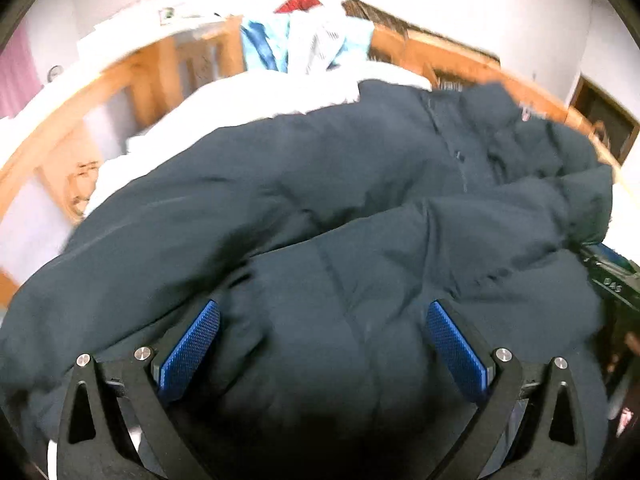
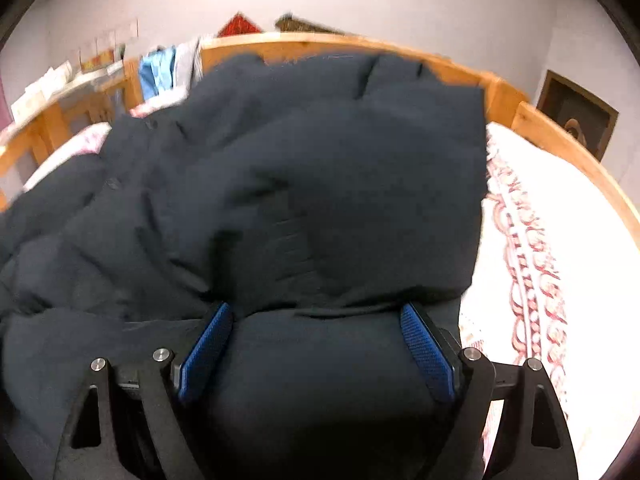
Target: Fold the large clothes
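Observation:
A large dark navy padded jacket (image 1: 320,184) lies spread on the bed and fills most of both views (image 2: 304,184). My left gripper (image 1: 324,312) is open, its blue pads (image 1: 188,348) wide apart over a puffy part of the jacket. My right gripper (image 2: 316,312) is open too, its blue pads (image 2: 424,352) on either side of a thick fold of the jacket. Whether the pads touch the fabric is unclear. Both views are blurred by motion.
The bed has a white cover with a red pattern (image 2: 532,240) and a wooden frame (image 2: 560,140). Light blue and white clothes (image 1: 296,44) hang over the headboard. A wooden shelf (image 2: 60,92) stands at the left. A dark framed picture (image 2: 576,116) hangs on the wall.

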Motion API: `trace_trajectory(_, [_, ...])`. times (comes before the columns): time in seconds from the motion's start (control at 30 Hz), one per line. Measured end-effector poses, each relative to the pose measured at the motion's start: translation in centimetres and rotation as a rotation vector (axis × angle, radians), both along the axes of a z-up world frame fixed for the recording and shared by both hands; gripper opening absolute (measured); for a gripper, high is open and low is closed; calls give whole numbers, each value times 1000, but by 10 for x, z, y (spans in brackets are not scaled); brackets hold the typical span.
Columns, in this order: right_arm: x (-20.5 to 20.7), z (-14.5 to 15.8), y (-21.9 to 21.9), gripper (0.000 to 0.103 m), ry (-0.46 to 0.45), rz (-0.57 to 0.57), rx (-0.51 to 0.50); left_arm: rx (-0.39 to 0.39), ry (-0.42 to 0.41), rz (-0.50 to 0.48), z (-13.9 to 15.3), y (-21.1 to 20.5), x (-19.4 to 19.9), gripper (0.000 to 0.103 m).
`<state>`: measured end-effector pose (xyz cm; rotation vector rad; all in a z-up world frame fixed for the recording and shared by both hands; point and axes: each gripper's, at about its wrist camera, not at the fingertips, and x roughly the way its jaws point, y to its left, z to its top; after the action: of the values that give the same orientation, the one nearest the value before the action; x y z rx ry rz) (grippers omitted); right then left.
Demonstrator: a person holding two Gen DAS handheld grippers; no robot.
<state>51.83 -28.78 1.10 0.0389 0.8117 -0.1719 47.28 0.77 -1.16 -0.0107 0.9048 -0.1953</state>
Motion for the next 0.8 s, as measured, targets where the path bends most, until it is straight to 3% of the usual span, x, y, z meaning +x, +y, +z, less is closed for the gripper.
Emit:
trace_trajectory(0.17, [-33,30,48,95,-91,93,70,-105,37,171,14,63,-43,102])
trace_trajectory(0.3, [-44,39,96,97,-102,236,123,-183,130,392,4,123,-72,102])
trace_trajectory(0.47, [-52,38,159,98,-80,427,120,-381,141,792,-14,215,-123,102])
trace_trajectory(0.57, [-57,30,184,98,-67,480,96,-456,117,1005,-25,252,-157,102])
trace_trajectory(0.63, [-56,26,193,98,-62,497,98,-487,105,1076,-33,266,-168,102])
trace_trajectory(0.8, [-57,23,199,98,-54,508,74,-583,111,1135,-49,298,-158,102])
